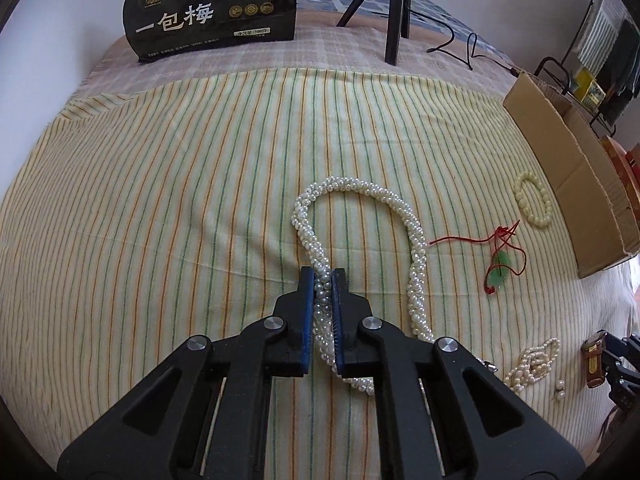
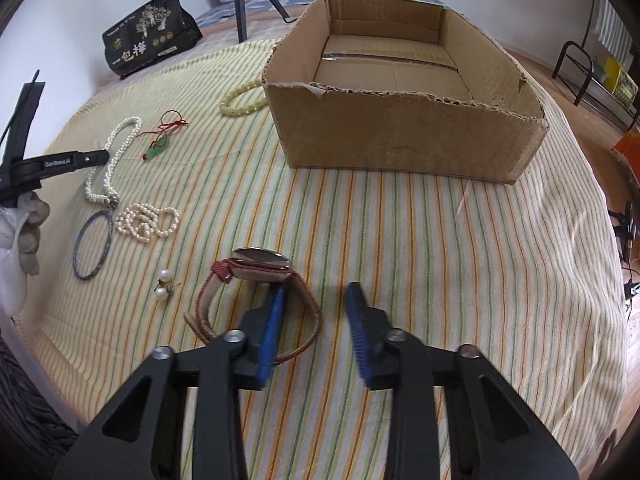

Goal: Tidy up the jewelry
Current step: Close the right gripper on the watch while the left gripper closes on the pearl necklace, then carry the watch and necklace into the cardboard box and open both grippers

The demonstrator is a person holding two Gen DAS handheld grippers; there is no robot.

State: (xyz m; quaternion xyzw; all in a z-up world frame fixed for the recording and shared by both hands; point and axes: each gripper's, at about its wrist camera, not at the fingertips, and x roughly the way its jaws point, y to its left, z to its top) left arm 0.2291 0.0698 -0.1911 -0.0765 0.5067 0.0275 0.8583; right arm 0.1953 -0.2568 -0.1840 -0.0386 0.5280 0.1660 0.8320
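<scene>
The left tool pinches the twisted pearl necklace, which loops forward on the striped bed. The right tool is spread, its left finger inside the watch strap; the box lies straight ahead, beyond it.

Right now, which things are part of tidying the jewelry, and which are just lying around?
Part of the job: twisted pearl necklace in the left gripper, watch by the open right gripper, jade pendant, cream bead bracelet, blue bangle, pearl earrings, small pearl strand, cardboard box.

Just lying about: black snack bag, tripod.
</scene>
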